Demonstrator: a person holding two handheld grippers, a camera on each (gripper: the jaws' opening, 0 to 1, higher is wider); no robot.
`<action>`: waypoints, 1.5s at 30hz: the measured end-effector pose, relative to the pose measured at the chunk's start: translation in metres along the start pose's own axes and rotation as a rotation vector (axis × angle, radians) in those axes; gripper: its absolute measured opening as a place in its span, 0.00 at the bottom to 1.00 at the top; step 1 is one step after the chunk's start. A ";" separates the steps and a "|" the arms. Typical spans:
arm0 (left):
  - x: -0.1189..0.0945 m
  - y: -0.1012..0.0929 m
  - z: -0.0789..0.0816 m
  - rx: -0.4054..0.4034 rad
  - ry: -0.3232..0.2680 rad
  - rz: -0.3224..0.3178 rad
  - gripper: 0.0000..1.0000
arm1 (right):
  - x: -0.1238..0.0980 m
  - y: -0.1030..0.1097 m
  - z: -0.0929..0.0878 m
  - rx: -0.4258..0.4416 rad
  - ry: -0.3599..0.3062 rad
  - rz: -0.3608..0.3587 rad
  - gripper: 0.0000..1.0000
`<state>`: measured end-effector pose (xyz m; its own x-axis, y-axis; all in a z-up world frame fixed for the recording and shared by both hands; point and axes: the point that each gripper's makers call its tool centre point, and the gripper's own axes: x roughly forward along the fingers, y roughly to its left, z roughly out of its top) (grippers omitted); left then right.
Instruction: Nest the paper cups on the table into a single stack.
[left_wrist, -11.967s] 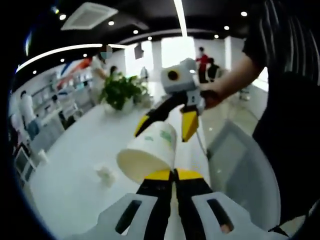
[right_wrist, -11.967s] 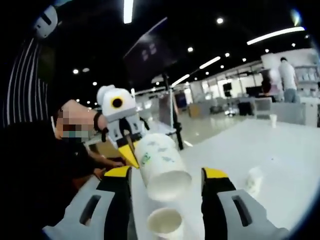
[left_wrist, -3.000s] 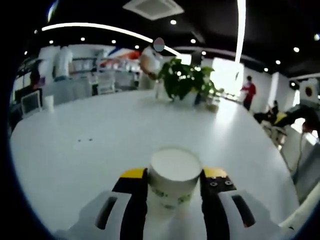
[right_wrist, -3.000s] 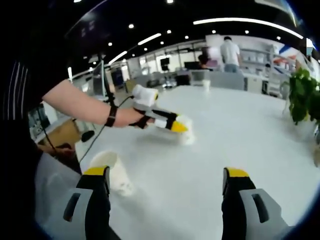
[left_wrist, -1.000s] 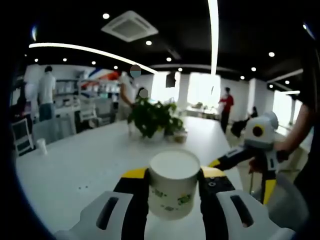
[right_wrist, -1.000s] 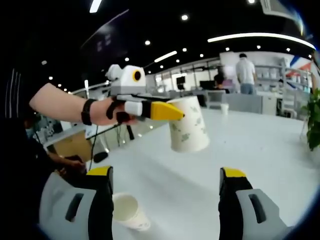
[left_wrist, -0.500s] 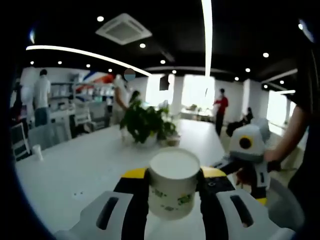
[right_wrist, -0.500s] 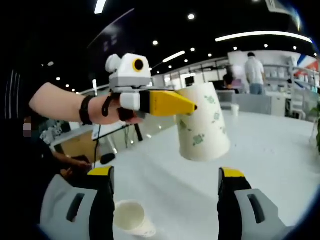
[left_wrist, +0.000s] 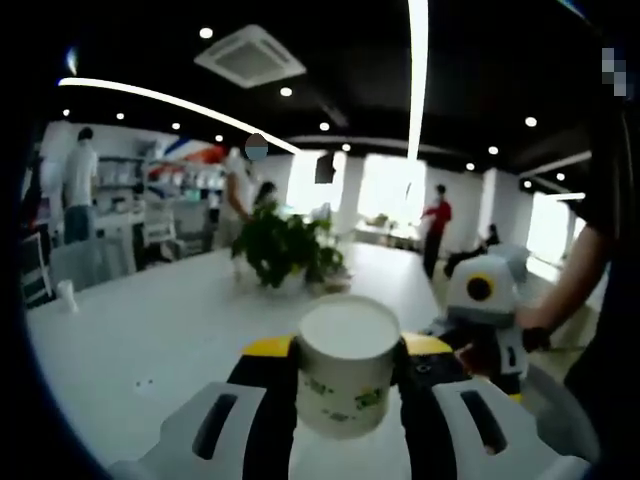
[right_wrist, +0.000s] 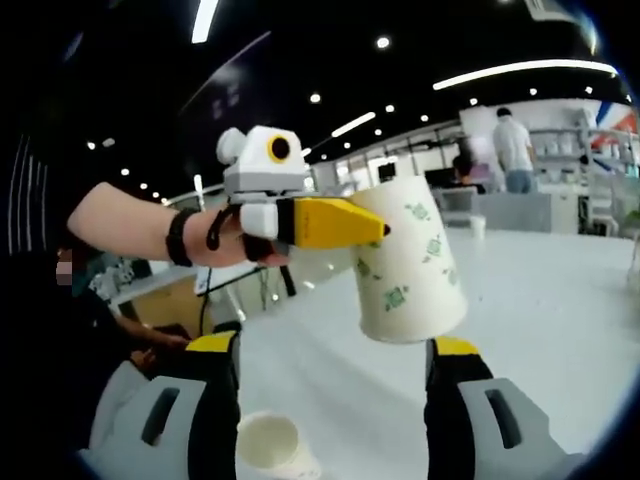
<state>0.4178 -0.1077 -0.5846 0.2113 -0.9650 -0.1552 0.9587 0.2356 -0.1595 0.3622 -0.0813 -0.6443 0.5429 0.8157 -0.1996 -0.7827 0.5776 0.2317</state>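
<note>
A white paper cup with green prints (left_wrist: 345, 375) sits clamped between my left gripper's (left_wrist: 345, 350) yellow-tipped jaws, held up off the white table (left_wrist: 150, 340). In the right gripper view the same cup (right_wrist: 408, 265) hangs in the air with its wider end lower, and the left gripper (right_wrist: 380, 235) comes in from the left, shut on it. My right gripper (right_wrist: 335, 375) stands open below that cup. Another paper cup (right_wrist: 272, 445) rests on the table low between the right gripper's jaws, mouth towards the camera. The right gripper (left_wrist: 478, 320) appears beside the held cup, in a person's hand.
A potted plant (left_wrist: 285, 245) stands on the far part of the table. A small cup (left_wrist: 66, 296) sits at the far left edge. People stand by shelves and desks in the background. The person's forearm (right_wrist: 130, 225) reaches in from the left.
The left gripper, around a cup on the table three seconds ago, has lifted it. Over the last second the cup has drawn nearer to the right gripper and looks larger.
</note>
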 end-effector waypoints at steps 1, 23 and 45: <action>0.000 0.000 0.000 0.003 -0.001 -0.002 0.38 | -0.001 -0.001 0.001 0.005 -0.005 0.000 0.71; -0.005 0.001 0.000 -0.010 0.003 -0.011 0.37 | -0.026 -0.018 0.037 0.145 -0.164 0.028 0.53; -0.008 -0.009 0.006 0.019 0.006 -0.020 0.37 | -0.044 -0.029 0.062 0.283 -0.314 0.051 0.24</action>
<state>0.4088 -0.1023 -0.5760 0.1915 -0.9688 -0.1576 0.9661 0.2144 -0.1437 0.3796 -0.1325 -0.5832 0.6063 0.7879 0.1081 -0.7202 0.4863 0.4948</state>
